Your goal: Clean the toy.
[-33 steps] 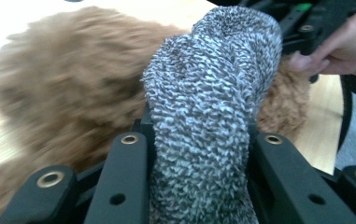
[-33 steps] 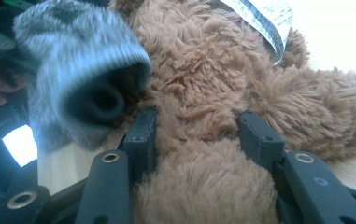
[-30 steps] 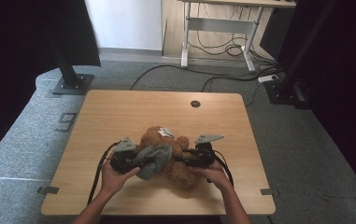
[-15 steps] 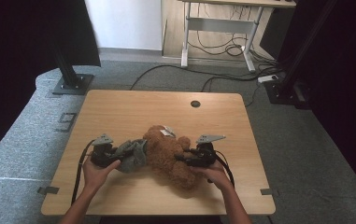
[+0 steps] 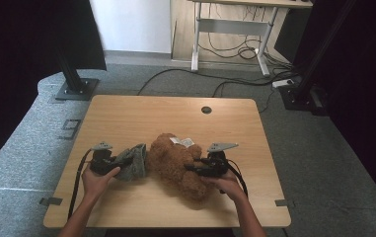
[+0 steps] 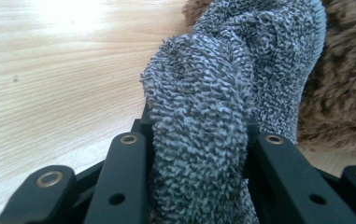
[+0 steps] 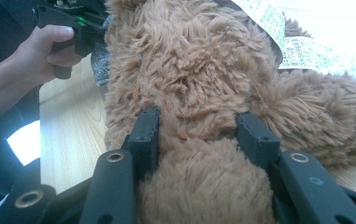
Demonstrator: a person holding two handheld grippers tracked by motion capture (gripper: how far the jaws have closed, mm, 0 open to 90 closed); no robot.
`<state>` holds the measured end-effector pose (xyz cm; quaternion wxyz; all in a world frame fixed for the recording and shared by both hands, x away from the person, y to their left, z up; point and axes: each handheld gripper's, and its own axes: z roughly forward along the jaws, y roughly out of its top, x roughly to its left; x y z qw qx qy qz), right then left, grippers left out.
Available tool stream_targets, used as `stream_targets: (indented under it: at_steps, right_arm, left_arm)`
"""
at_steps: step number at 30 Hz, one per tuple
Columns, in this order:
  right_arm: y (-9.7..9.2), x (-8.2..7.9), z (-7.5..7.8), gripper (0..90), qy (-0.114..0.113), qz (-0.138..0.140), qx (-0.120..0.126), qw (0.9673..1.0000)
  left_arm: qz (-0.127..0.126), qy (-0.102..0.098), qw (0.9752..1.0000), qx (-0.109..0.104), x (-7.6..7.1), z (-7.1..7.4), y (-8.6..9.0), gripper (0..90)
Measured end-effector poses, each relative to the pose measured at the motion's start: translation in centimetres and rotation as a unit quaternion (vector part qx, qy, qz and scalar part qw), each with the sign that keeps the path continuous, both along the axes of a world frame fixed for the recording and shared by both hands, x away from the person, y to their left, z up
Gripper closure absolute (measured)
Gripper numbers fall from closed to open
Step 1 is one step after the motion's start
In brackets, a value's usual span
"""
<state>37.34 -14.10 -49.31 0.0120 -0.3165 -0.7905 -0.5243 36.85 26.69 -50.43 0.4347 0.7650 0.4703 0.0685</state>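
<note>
The left gripper (image 6: 199,140) has its fingers (image 6: 124,158) clamped on a bunched fold of a grey knitted sock (image 6: 222,93); the cloth fills the gap between them and bulges up over their tips; in the high view that gripper (image 5: 121,162) lies near the table's front left, with the sock (image 5: 133,163) spread out from it toward the middle. The sock's far end touches the brown fur of a teddy bear (image 6: 339,84); its ribbed cuff lies right against the pile.

The right gripper (image 7: 199,135) has its fingers (image 7: 145,135) pressed into the bear's (image 7: 189,70) shaggy body, one on each side of a thick roll of fur; they are clamped on the toy, set fairly wide by its bulk. In the high view this gripper (image 5: 191,168) comes in from the right, with the bear (image 5: 175,160) lying on its side across the front middle of the table (image 5: 126,118); a white sewn-in label (image 5: 185,142) sticks out at the toy's far edge, and the right gripper view shows it as pale printed tape (image 7: 302,46) lying over the fur.

Each gripper is carried by a hand; the left hand (image 5: 96,178) and the right hand (image 5: 227,183) enter from the near edge; a black cable (image 5: 77,182) loops from the left gripper along the wood. The sock sits just left of the bear, touching it.
</note>
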Motion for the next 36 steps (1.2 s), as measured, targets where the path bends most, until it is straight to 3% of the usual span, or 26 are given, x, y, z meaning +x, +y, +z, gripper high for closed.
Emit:
stream_targets:
  at_steps: [5, 9, 11, 16, 19, 20, 27, 36]
  right_arm:
    - [0.0, 0.0, 0.0, 55.3, 0.001, -0.002, 0.001, 1.0000]
    - [0.0, 0.1, 0.0, 55.2, 0.001, -0.002, 0.002, 1.0000]
    - [0.0, 0.1, 0.0, 55.0, 0.001, -0.004, 0.003, 1.0000]
    - [0.0, 0.1, -0.1, 54.7, 0.001, -0.009, 0.004, 1.0000]
    - [0.0, 0.2, -0.1, 54.4, 0.002, -0.016, 0.005, 0.9999]
    - [0.1, 0.2, -0.1, 54.3, 0.003, -0.018, 0.006, 0.9998]
    - [0.1, 0.2, -0.1, 54.0, 0.005, -0.027, 0.008, 0.9996]
    - [0.1, 0.3, -0.1, 54.0, 0.004, -0.029, 0.008, 0.9995]
  left_arm:
    - [0.001, -0.006, 0.9999, -0.011, -0.3, 0.5, 0.4, 66.6]
    - [-0.029, -0.028, 0.9987, -0.030, -1.2, 2.1, -0.7, 66.7]
    - [-0.050, -0.043, 0.9971, -0.039, -1.9, 3.2, -1.7, 66.7]
    - [-0.104, -0.079, 0.9900, -0.054, -3.6, 5.3, -4.5, 66.7]
    - [-0.137, -0.074, 0.9848, -0.076, -4.1, 5.2, -5.7, 66.7]
    - [-0.152, -0.068, 0.9835, -0.071, -4.3, 4.8, -6.7, 66.8]
    - [-0.184, -0.031, 0.9820, -0.028, -4.4, 1.8, -10.1, 66.8]
    - [-0.155, -0.024, 0.9874, 0.016, -4.2, 1.1, -10.2, 67.0]
